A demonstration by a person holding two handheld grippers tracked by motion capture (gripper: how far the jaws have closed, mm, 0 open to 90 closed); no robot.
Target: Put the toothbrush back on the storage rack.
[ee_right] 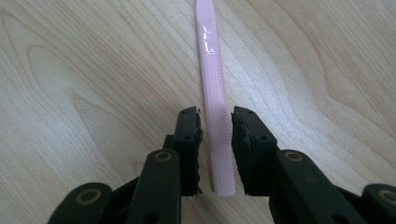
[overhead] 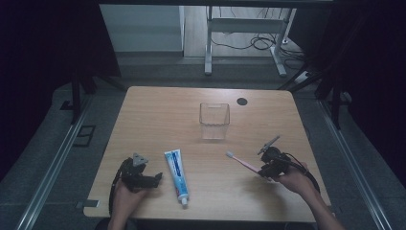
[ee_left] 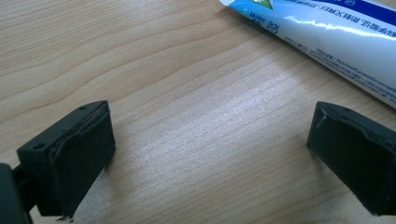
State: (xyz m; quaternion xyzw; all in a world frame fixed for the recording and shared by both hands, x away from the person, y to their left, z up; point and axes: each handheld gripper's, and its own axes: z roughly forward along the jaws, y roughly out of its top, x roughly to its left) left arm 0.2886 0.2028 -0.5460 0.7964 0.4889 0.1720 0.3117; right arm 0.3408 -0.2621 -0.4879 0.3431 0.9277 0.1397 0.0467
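- Right claw (ee_right: 215, 154) is sitting low on the worktop (overhead: 158, 110) at about 4 o'clock from the table's middle, and its jaws are straddling the tail end of the pink toothbrush (ee_right: 212, 93). They're nearly closed around the handle, but I'm seeing slivers of gap on both sides, so I'd say it's not actually gripping yet.
- The toothbrush is lying flat, bristle head pointing toward 10 o'clock in the high view, handle end tucked between the right claw's jaws.
- Left claw (ee_left: 210, 154) is resting near 8 o'clock, jaws spread wide with nothing but bare wood between them. The toothpaste tube (overhead: 177, 174) is lying just beside it, off toward 3 o'clock, not touching.
- The clear cup (overhead: 214, 120) is standing upright up at 12 o'clock, well apart from both claws, looking empty.
- Step in hand, I'm guessing: picking up the toothbrush. Next move is calling for the last bit of squeeze, then a lift and a tilt to drop it into the cup, probably.
- Hard to make out: the bristle end is getting cut off at the top of the right gripper view, and the tube's cap is tiny in the high view. The cup's rim is faint too.
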